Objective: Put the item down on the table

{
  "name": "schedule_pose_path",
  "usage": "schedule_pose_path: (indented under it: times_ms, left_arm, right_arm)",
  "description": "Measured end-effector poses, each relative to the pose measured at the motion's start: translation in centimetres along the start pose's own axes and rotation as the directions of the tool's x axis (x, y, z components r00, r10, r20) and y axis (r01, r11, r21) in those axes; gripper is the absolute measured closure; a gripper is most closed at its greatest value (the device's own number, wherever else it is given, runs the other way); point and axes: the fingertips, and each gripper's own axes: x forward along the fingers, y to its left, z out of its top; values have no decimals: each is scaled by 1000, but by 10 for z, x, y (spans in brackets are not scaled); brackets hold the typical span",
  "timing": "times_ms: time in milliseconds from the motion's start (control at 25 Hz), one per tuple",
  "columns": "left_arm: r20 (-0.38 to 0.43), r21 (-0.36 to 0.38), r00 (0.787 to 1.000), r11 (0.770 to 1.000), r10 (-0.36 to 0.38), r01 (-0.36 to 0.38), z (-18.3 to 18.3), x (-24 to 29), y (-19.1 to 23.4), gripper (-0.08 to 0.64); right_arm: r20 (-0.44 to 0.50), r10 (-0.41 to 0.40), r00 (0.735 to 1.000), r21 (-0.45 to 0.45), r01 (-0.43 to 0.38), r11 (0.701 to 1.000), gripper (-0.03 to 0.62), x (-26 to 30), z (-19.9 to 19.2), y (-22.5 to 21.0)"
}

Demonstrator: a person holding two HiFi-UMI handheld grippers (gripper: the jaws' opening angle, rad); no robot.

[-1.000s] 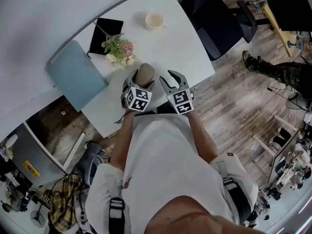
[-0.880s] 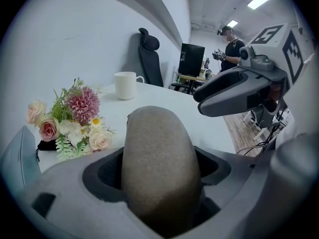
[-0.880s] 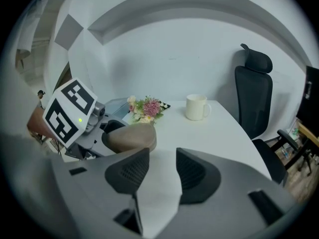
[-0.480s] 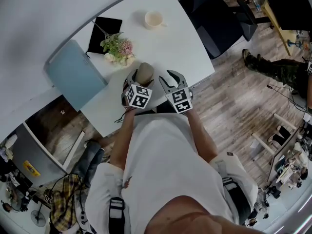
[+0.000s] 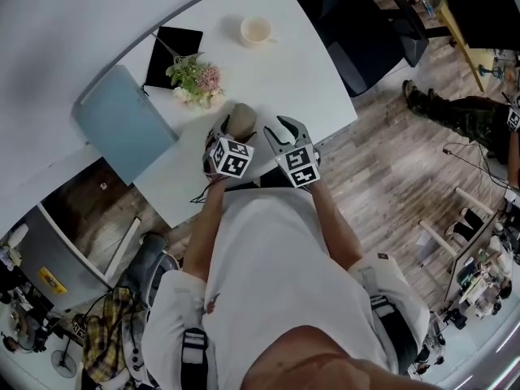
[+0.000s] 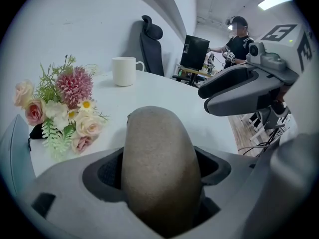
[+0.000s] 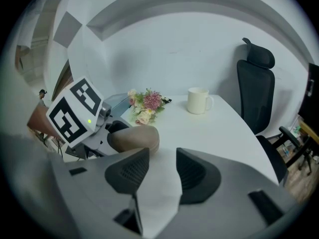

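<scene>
Nudged slightly farther over the white table (image 5: pixel 284 63), tan oval item (image 6: pixel 159 163) clamped in the left gripper (image 5: pixel 229 139) for setting down, right gripper (image 7: pixel 163 163) drawn narrow, empty, alongside.

White curved tabletop (image 5: pixel 292 71) under my jaws. On it: white ceramic mug (image 5: pixel 257 31) at the far side, pink-and-cream flower bouquet (image 5: pixel 196 82) mid-table, flat black rectangular pad (image 5: pixel 173 54) just behind the bouquet. Pale blue flat panel (image 5: pixel 126 124) at the left edge, can't tell if it rests on the top.
</scene>
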Motion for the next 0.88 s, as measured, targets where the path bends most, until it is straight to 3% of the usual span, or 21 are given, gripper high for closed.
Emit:
schedule_pose_path:
  times_ms: [880]
  left_arm:
    - [-48,-1,999,1000,3,-3,-4,7,1,142]
  right_arm:
    - [2,1,1000,-9,-1,1000,416,-2,-2,11]
